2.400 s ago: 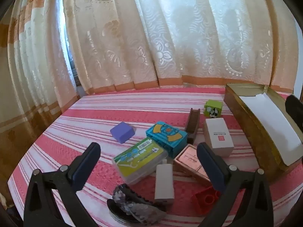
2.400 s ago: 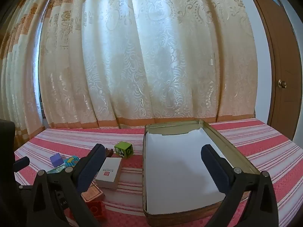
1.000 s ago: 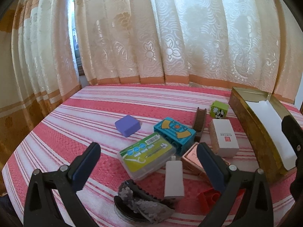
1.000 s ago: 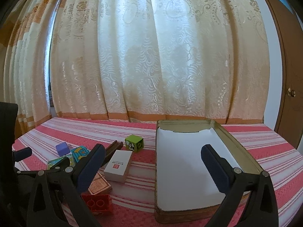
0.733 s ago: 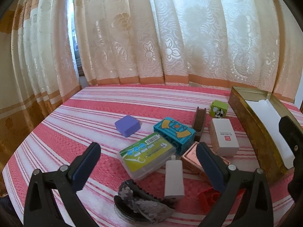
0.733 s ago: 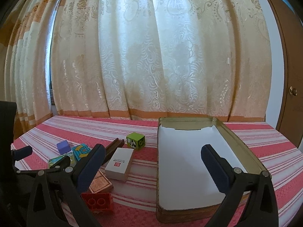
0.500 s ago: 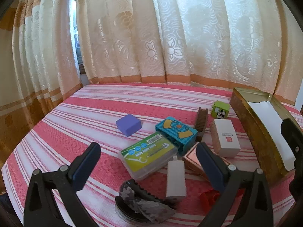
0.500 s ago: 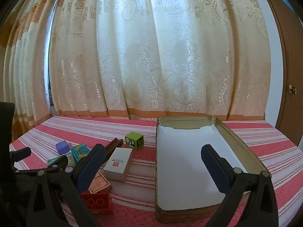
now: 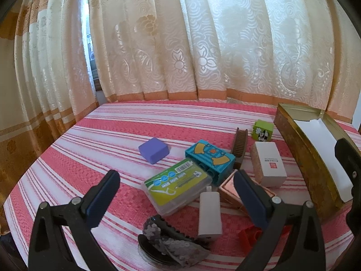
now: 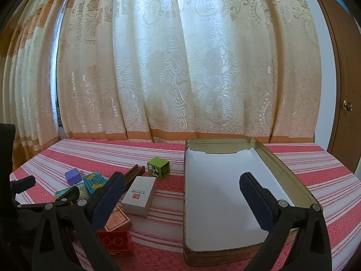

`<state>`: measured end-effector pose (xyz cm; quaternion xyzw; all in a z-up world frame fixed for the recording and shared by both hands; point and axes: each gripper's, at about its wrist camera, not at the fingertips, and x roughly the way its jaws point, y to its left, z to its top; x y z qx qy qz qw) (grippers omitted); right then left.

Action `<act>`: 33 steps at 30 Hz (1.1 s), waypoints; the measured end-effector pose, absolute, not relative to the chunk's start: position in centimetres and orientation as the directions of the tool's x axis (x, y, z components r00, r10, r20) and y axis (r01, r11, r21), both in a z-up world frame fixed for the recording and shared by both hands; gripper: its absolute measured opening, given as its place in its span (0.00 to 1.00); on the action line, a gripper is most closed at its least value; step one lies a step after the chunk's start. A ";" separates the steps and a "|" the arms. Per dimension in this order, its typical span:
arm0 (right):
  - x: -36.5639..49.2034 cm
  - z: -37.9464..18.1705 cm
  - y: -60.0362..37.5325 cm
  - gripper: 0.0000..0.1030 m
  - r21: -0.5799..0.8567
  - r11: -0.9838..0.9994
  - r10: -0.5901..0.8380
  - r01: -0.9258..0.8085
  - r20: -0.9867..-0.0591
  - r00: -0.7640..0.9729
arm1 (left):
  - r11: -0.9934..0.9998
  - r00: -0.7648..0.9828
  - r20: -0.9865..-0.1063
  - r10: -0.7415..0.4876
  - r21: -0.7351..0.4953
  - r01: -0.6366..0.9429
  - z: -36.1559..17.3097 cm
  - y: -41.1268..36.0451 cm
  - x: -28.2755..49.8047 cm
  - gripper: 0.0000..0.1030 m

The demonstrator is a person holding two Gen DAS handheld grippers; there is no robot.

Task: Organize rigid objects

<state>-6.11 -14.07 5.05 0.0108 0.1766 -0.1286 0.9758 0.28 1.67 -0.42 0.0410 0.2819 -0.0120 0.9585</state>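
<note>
Small objects lie clustered on a red-and-white striped cloth. My left gripper [image 9: 178,192] hangs open above a green floss box [image 9: 178,184], a white charger [image 9: 209,212] and a black hair clip [image 9: 169,241]. Around them lie a teal brick [image 9: 209,161], a purple block [image 9: 153,150], a brown comb [image 9: 239,148], a green cube [image 9: 262,130], a white box [image 9: 268,162], a copper box [image 9: 230,186] and a red brick [image 9: 250,237]. My right gripper [image 10: 183,199] is open over the front of an empty gold tin [image 10: 227,189] lined with white paper.
Cream and orange curtains [image 9: 180,45] hang close behind the table's far edge. The tin [image 9: 300,140] stands at the right of the pile. A brown door [image 10: 345,90] is at the far right. Bare cloth lies left of the purple block.
Both views have shifted slightly: the objects sit a little lower and farther than 2.4 s ago. Neither gripper has opened or shut, and nothing on the cloth has moved.
</note>
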 end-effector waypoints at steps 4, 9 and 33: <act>-6.1 5.1 -14.1 0.99 -0.025 0.967 -0.247 0.254 -0.347 0.905 | 0.996 0.841 -0.541 0.000 0.071 0.045 -0.4 1.7 0.3 0.99; -6.1 5.1 -14.1 0.99 -0.026 0.967 -0.248 0.255 -0.349 0.904 | 0.996 0.841 -0.540 0.001 0.071 0.044 -0.4 1.8 0.3 0.99; -6.0 5.0 -14.0 0.99 -0.023 0.969 -0.237 0.245 -0.354 0.905 | 0.997 0.834 -0.552 -0.001 0.066 0.045 -0.6 2.3 0.4 0.99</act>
